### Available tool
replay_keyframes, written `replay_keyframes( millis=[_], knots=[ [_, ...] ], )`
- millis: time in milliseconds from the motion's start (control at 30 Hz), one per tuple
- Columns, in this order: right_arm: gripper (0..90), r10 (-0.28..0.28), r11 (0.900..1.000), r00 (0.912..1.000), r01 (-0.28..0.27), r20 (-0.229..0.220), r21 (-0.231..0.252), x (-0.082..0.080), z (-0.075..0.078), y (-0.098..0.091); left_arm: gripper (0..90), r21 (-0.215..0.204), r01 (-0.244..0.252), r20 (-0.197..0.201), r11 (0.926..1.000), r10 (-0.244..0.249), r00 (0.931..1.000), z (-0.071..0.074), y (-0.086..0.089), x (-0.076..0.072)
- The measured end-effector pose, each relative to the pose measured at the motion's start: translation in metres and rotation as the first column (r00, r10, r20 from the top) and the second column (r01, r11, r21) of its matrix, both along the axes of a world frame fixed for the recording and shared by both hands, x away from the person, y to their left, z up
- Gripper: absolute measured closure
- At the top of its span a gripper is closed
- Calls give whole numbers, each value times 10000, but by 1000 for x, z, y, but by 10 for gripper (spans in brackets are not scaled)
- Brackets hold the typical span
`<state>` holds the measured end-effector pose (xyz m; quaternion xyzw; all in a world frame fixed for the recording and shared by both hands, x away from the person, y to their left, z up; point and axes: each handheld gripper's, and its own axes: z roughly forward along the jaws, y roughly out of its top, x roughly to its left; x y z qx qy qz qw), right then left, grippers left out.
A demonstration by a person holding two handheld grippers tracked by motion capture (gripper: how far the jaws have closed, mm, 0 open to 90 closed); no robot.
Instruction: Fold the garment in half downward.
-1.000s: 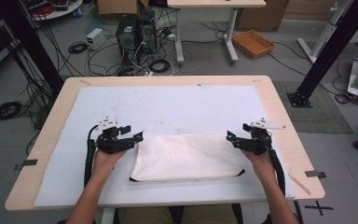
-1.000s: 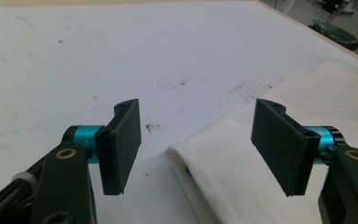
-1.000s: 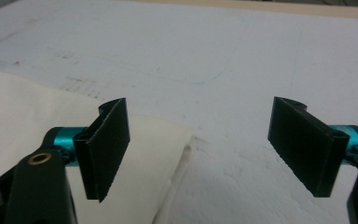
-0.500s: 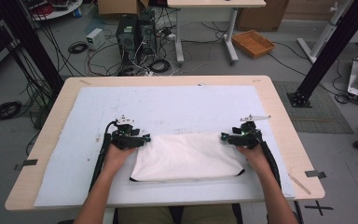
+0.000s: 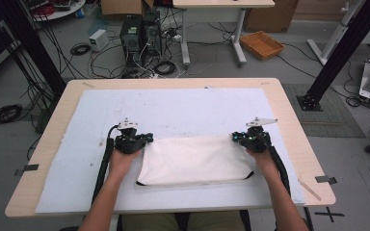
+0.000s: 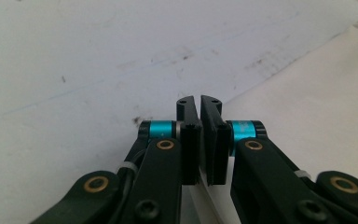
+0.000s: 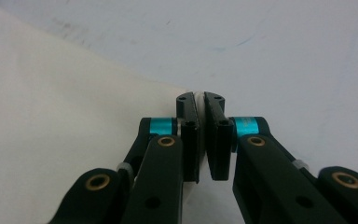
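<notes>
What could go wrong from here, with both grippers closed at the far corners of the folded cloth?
1. The left gripper and right gripper have just been closing on the white cloth, and each pinches only a thin edge at a corner, so a corner may slip out when lifted.
2. The cloth lies folded, so a jaw may have caught one layer only, and the fold could fall open.
3. An uneven pull by the two hands could drag the cloth askew on the white mat.
</notes>
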<state>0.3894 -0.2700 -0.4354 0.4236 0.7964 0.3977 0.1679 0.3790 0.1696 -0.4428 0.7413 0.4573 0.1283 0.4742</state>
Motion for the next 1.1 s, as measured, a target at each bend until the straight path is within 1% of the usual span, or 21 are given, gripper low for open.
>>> replay_keyframes(
  millis=[67,100,133,200,300,333,433,500,567,667,733,767,900,1000,1033,1067,1100],
  knots=[
    [860,-319,9994,9992,316,249,110,0,4,-8,861,-137,-18,137,9999,20,9999,2,-4,1],
    [860,-382,9992,9987,377,347,145,0,5,-11,861,-154,-46,172,9999,49,9998,3,-7,2],
    [859,-491,9986,9984,485,289,228,0,6,-14,861,-163,-25,209,9999,29,9998,3,-10,3],
    [859,-685,9975,9968,676,413,227,1,8,-20,860,-250,-80,306,9997,87,9995,4,-17,5],
    [859,-905,9958,9948,896,475,207,2,9,-26,860,-520,-97,541,9986,125,9985,5,-26,11],
    [859,-957,9953,9938,948,563,175,4,9,-29,860,-511,-110,585,9986,140,9982,5,-28,13],
    [858,-1172,9931,9914,1165,589,159,6,9,-34,860,-529,-117,652,9985,152,9978,5,-35,19],
    [858,-1211,9926,9907,1209,616,71,9,8,-38,859,-556,-132,734,9984,173,9971,4,-38,21],
    [857,-1204,9927,9912,1199,555,126,10,6,-39,859,-461,-173,707,9988,205,9973,2,-39,23],
    [856,-1025,9947,9915,1028,806,2,11,6,-36,859,-405,-210,494,9990,230,9985,-1,-36,25],
    [856,-1008,9949,9913,1013,846,-15,11,6,-35,857,-380,-215,478,9990,233,9986,-1,-36,25],
    [856,-991,9950,9907,1000,930,-50,11,6,-34,857,-422,-231,536,9988,254,9982,0,-35,25],
    [855,-1128,9934,9910,1140,722,-126,12,4,-34,849,-192,-233,554,9995,243,9982,-2,-36,26],
    [855,-1347,9906,9888,1360,635,-162,11,5,-35,845,-244,-254,499,9994,266,9984,-5,-37,28],
    [854,-1364,9904,9890,1374,564,-143,11,5,-36,835,-252,-255,500,9994,267,9984,-6,-36,28],
    [841,-1362,9905,9896,1370,456,-145,12,3,-35,790,-259,-328,463,9991,339,9984,-6,-36,28],
    [794,-1286,9915,9911,1293,343,-169,12,2,-34,680,-356,-459,420,9983,474,9980,-6,-35,29]
  ],
)
